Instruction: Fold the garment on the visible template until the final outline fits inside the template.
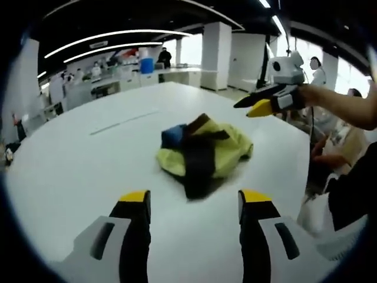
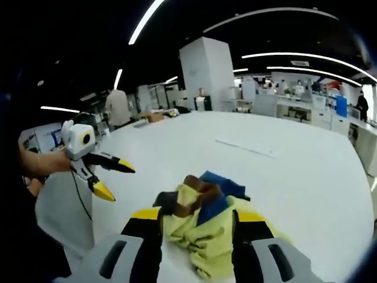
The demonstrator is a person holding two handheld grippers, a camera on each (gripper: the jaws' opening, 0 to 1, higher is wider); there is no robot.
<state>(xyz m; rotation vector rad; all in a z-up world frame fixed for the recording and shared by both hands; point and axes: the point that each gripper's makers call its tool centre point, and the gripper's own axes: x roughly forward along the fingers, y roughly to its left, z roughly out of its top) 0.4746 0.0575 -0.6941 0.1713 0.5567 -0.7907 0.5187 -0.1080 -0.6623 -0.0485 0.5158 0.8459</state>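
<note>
Though crumpled, garment (image 1: 203,150) on table (image 1: 88,171)

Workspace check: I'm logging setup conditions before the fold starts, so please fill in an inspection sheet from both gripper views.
Surface: white table, wide and bare around the cloth; a faint straight line marks it.
Job's things: garment, yellow with dark, brown and blue parts, lying crumpled in a heap, not yet folded. A template outline cannot be made out.
Clutter: nothing seen.
Grippers: left gripper open, short of the garment, holding nothing; right gripper open, its jaws on either side of the garment's near edge.
Cables: nothing seen.
Surroundings: open hall with white pillars, ceiling light strips, desks, and people standing in the distance.
</note>
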